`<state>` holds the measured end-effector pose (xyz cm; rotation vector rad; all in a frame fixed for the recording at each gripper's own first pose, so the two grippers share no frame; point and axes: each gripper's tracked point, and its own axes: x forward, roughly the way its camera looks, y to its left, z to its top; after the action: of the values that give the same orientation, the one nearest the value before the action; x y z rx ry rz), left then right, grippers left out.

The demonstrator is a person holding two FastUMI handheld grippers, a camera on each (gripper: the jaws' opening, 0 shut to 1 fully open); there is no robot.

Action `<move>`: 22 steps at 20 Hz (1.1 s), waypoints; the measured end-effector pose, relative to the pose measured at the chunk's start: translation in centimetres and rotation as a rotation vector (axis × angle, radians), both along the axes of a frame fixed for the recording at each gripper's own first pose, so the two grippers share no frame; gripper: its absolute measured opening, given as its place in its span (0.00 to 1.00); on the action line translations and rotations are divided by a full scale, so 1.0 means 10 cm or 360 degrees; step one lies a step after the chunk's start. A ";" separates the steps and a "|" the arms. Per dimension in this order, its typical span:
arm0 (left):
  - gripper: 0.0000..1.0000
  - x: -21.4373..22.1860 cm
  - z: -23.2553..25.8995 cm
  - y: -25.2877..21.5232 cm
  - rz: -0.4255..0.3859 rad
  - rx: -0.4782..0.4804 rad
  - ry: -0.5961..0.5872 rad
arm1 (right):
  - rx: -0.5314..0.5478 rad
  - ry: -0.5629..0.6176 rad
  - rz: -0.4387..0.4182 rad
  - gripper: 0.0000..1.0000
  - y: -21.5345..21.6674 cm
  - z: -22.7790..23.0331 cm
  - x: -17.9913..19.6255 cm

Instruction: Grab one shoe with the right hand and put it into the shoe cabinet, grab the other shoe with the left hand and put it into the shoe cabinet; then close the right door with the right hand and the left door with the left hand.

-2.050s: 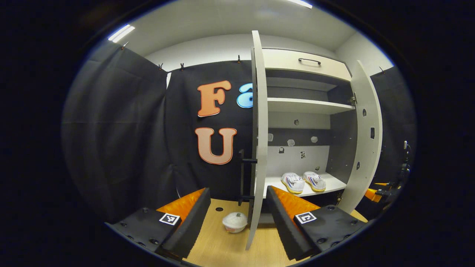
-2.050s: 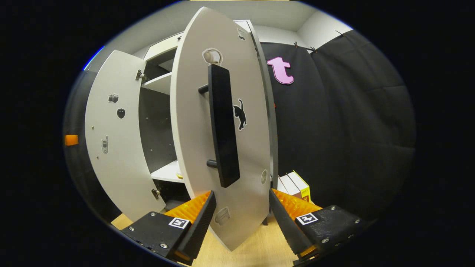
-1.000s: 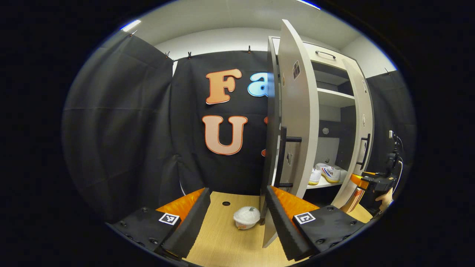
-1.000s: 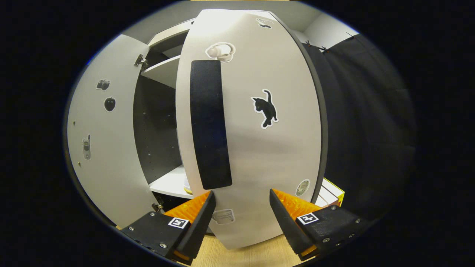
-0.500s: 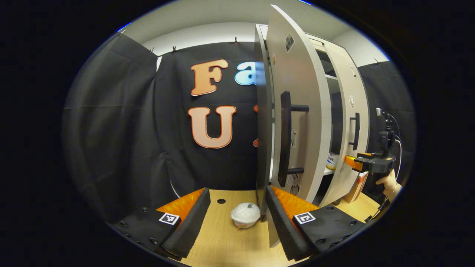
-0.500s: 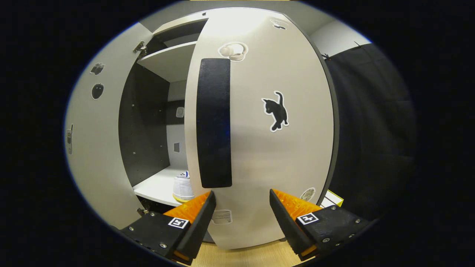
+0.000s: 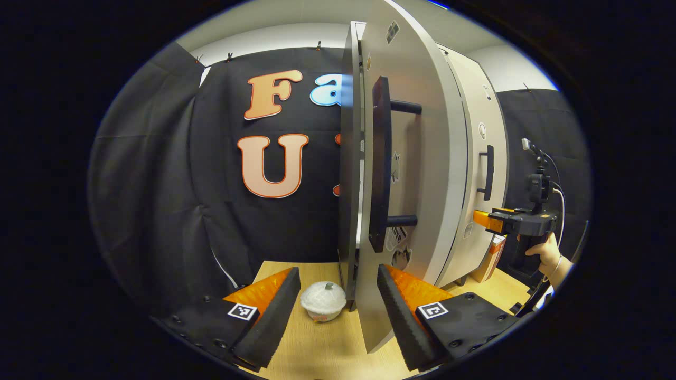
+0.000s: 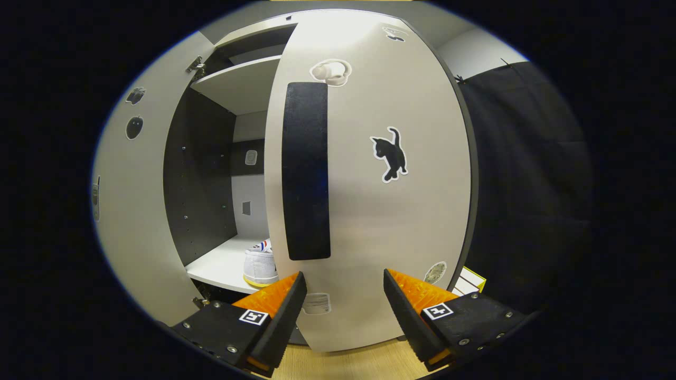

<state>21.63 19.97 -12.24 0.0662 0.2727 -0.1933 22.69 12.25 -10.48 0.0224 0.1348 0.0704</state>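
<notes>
White right door (image 8: 369,211) sits nearly closed before the right gripper (image 8: 340,311); both grippers' jaws spread, left gripper (image 7: 332,311) near the left door (image 7: 417,174).

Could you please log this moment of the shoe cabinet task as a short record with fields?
left door: partly open, edge toward the left gripper view
right door: partly open
shoe: white, on the lower shelf inside
left gripper: open, straddling the left door's lower edge
right gripper: open, facing the right door below its black handle
floor item: small white lidded bowl beside the cabinet
remaining: both doors not yet shut
</notes>
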 end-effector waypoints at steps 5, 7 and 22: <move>0.96 -0.07 -0.03 -0.30 -0.0109 -0.0059 0.0024 | -0.0019 -0.0009 -0.0042 0.91 -0.31 0.06 -0.30; 0.96 -0.05 -0.07 -0.51 -0.0164 -0.0077 0.0034 | -0.0027 -0.0011 -0.0066 0.91 -0.49 0.07 -0.41; 0.97 0.45 -0.33 -1.62 -0.0290 -0.0049 0.0012 | -0.0080 -0.0064 -0.0248 0.91 -1.75 0.28 -0.94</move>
<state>26.10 3.81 -15.52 0.0598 0.2710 -0.3787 13.32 -5.29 -7.73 -0.0187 0.0945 -0.0883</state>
